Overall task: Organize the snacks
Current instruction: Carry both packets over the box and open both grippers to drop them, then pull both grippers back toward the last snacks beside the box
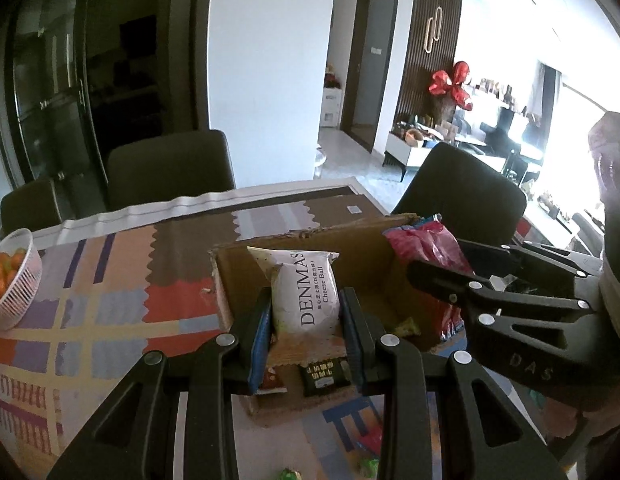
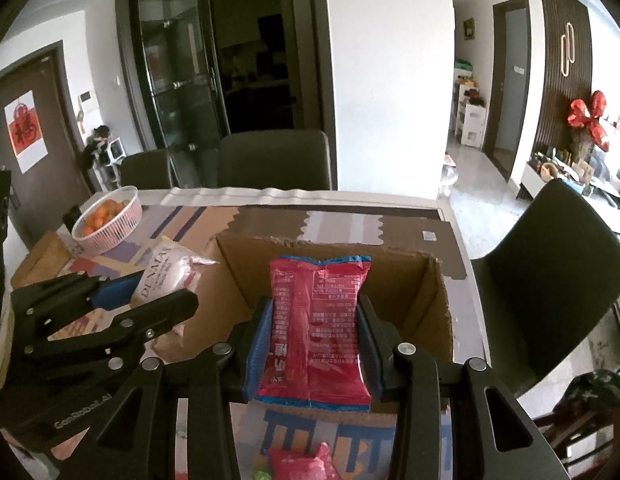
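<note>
My left gripper [image 1: 305,308] is shut on a white Denmas cheese-ball packet [image 1: 303,290] and holds it upright over the near edge of an open cardboard box [image 1: 366,248]. My right gripper [image 2: 316,332] is shut on a red snack packet [image 2: 318,328] and holds it over the same box [image 2: 406,280]. In the left wrist view the right gripper [image 1: 442,272] with the red packet [image 1: 424,246] is at the right. In the right wrist view the left gripper [image 2: 149,296] with the white packet [image 2: 165,276] is at the left. Small packets [image 1: 322,374] lie in the box.
A pink basket of oranges [image 2: 109,220] stands at the table's far left and shows in the left wrist view [image 1: 13,280]. Another red packet [image 2: 301,462] and small green wrapped sweets [image 1: 287,474] lie on the patterned tablecloth [image 1: 109,288] near me. Dark chairs [image 2: 273,160] surround the table.
</note>
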Motion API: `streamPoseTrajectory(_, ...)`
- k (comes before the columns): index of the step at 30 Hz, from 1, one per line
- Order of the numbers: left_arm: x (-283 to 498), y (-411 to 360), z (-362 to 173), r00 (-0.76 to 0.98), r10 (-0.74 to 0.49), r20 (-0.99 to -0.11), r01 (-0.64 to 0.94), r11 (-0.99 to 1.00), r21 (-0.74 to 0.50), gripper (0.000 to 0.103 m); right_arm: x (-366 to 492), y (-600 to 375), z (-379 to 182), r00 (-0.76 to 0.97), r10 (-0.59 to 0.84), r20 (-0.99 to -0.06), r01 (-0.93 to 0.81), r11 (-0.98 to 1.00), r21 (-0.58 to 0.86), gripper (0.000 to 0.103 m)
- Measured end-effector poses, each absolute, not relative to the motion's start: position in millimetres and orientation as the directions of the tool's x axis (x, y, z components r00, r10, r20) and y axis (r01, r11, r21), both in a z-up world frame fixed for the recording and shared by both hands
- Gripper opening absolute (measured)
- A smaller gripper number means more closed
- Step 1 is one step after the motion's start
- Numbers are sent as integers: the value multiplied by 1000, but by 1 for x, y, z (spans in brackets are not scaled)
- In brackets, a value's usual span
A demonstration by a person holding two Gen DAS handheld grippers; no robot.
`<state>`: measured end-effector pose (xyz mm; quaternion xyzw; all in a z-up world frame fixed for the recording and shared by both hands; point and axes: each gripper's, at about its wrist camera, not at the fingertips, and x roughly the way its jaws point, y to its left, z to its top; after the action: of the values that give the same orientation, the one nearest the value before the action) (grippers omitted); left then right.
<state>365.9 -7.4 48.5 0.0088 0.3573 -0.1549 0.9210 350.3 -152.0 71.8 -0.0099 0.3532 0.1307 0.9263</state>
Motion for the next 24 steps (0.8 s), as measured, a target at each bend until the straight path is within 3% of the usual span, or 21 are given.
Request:
streamPoseTrajectory(4,375,-13,44,692,-265,-671,291,954,-76,34,360,-154,66,709,222,-669,-242,968,65,41)
streamPoseTrajectory(7,372,-17,42,709,-210,-673,269,963,-17,57,363,-155,63,720,203,-664,-226,973,52,43)
streamPoseTrajectory(8,369,-17,42,718,-200,-667,264,965,-6,58,361,-154,63,727,192,-659,-216,975,46,54)
streamPoseTrajectory(10,364,-15,41,716,-193,-670,262,965,2,59,356,-159,63,741,159,-653,-182,983,34,61)
streamPoseTrajectory(24,296,-28,67,767,-230,-599,309,951,30,63,284,-191,76,795,113,-597,-105,993,48,63)
